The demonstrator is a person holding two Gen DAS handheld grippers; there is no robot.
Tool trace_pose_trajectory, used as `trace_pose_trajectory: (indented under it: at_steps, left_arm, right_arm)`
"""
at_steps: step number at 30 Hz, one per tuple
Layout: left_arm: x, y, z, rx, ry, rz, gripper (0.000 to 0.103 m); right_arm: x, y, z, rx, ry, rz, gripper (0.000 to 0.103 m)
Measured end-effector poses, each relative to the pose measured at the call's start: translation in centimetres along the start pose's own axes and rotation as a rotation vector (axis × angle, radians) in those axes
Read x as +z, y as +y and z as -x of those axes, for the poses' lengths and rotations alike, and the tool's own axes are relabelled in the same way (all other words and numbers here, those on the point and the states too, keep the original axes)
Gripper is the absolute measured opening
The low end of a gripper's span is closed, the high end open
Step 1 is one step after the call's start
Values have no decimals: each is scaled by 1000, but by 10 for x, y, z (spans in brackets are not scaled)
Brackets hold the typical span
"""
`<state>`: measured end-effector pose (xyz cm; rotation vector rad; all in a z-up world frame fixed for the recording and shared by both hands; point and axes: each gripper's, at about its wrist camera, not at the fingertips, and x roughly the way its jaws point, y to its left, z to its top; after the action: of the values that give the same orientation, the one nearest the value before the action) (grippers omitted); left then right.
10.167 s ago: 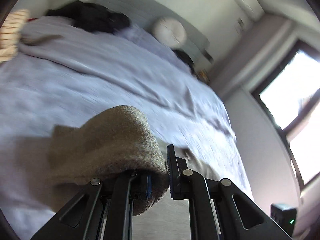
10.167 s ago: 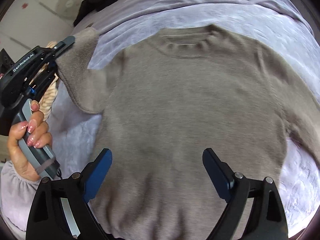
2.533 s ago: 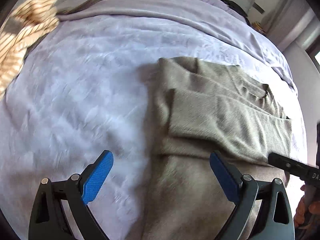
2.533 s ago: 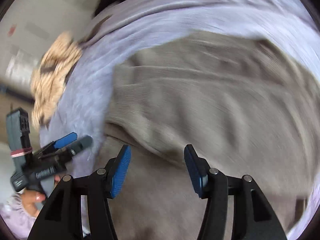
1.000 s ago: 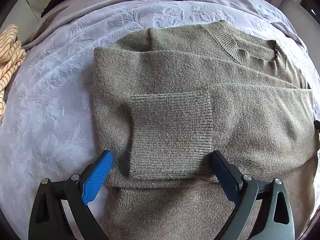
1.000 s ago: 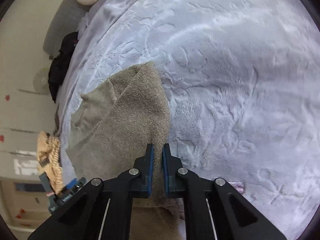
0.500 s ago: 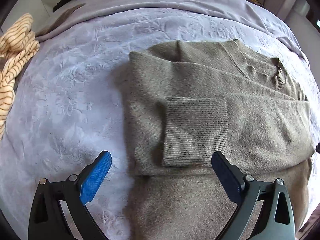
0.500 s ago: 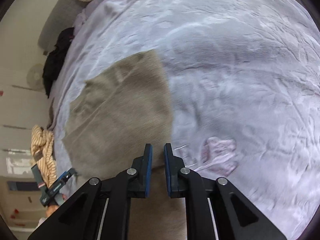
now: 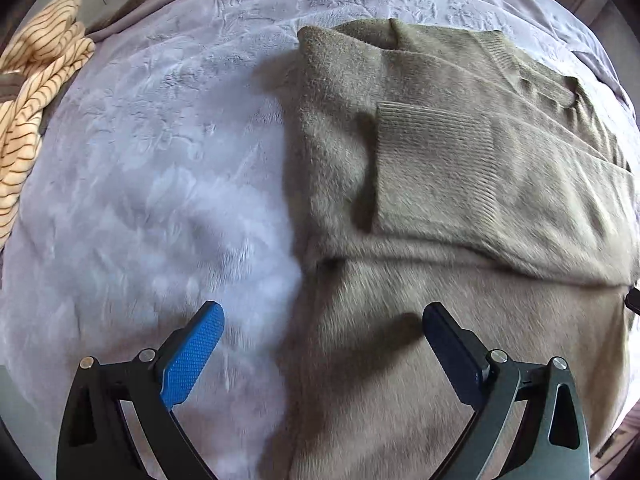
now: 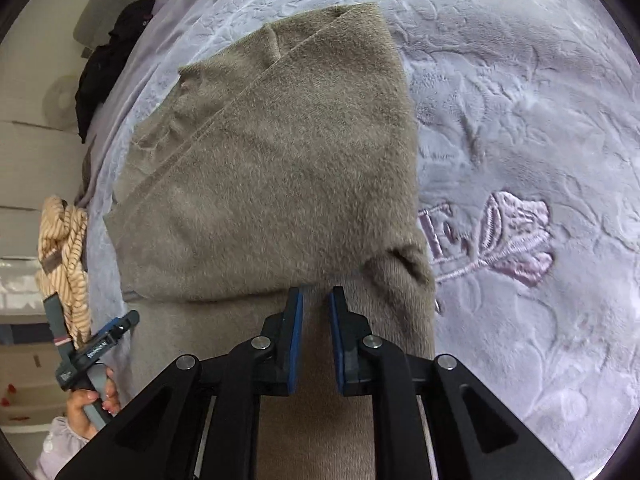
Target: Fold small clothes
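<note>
sweater [image 9: 460,200]: I saw it flat on the lilac blanket [image 9: 160,160], both sleeves folded across the chest.
left gripper [image 9: 320,344]: released, wide, straddling the sweater's left edge.
right gripper [image 10: 316,304]: narrow gap, gripping nothing.

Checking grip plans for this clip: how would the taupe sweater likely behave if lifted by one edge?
The sweater likely goes floppy: its folded sleeves lie limp and flat. Its fuzzy knit should resist slipping between the pads. It looks thick, so the folds may slump open.

The sweater [image 9: 460,208] lies on the bedspread [image 9: 140,160], striped garment [image 9: 36,92] at its left.
</note>
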<state>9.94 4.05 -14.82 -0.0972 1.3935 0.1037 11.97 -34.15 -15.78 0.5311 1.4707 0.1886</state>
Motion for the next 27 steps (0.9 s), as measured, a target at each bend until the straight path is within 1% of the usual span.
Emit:
trace_pose_trajectory:
  at_steps: [1,3,4,8,11,14,17,20,23,24,27]
  left_arm:
    - [-3,-2,4,-7,-1,-2,100]
    - [-10,-7,12,-26,-5,-10,100]
    - [-12,-10,15,-32,-6,-18,100]
    - [-22,-31,27,-53,-6,-61,100]
    - [-28,-47,36,-60,-12,-82,100]
    - [-38,-62,47,-66,-10,-101,100]
    - [-52,-73,58,-82,5,-113,100]
    - [-56,-79,64,-79,14,-119,100]
    - [-62,-84,67,-59,11,-134,100]
    - [-54,-77,63,-60,14,-137,100]
    - [-58,-80,67,-58,16,-151,100]
  right_arm:
    - [-3,3,3,-6,1,8,26]
    - [-9,6,10,-12,1,18,50]
    - [-11,9,12,-12,-1,21,52]
    - [-23,28,17,-13,9,47,53]
    - [-32,43,19,-19,24,66,56]
    - [-42,51,19,-14,39,64,57]
    - [-52,58,18,-14,52,57,62]
    - [-61,62,20,-19,61,64,64]
    - [-66,64,21,-26,63,67,65]
    - [-67,64,22,-26,63,65,65]
    - [-70,66,25,-32,60,61,67]
